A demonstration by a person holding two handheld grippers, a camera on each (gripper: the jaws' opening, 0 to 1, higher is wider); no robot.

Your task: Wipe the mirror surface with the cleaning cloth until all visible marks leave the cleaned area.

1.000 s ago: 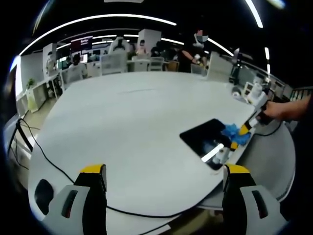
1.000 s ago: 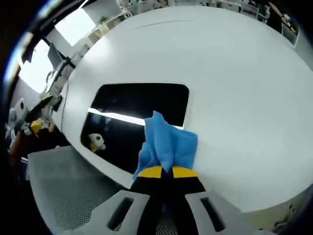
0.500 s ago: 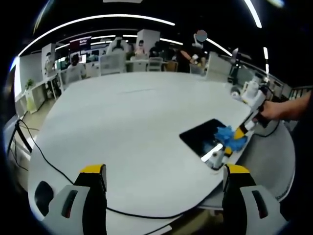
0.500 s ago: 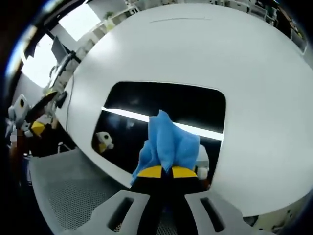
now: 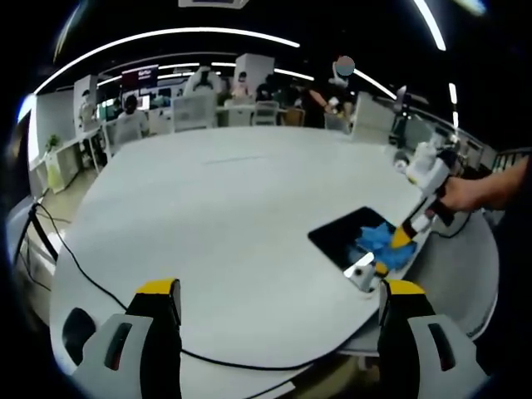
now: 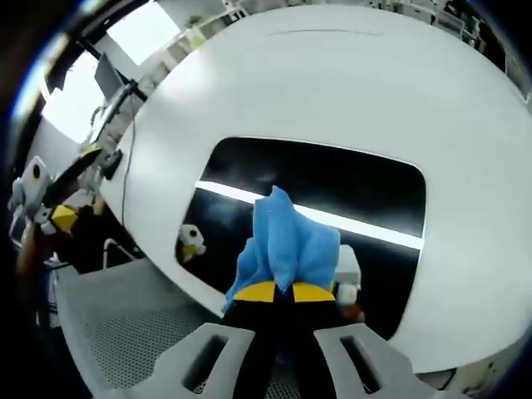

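Note:
A dark rectangular mirror (image 6: 332, 179) lies flat near the edge of a white round table (image 6: 332, 75); it reflects a bright ceiling light strip. My right gripper (image 6: 276, 291) is shut on a blue cleaning cloth (image 6: 287, 245), which rests on the mirror's near part. In the left gripper view the mirror (image 5: 345, 234) sits at the table's right edge with the blue cloth (image 5: 378, 241) on it, held by the right gripper (image 5: 401, 237) in a person's hand (image 5: 482, 189). My left gripper (image 5: 278, 316) hovers open over the table's near side, holding nothing.
A black cable (image 5: 79, 266) runs along the table's left and near edge. Desks, chairs and people (image 5: 208, 91) fill the room behind the table. A grey mesh chair seat (image 6: 125, 332) lies below the table edge by the mirror.
The right gripper has carried the cloth further over the mirror, toward its near edge. The left gripper has stayed where it was.

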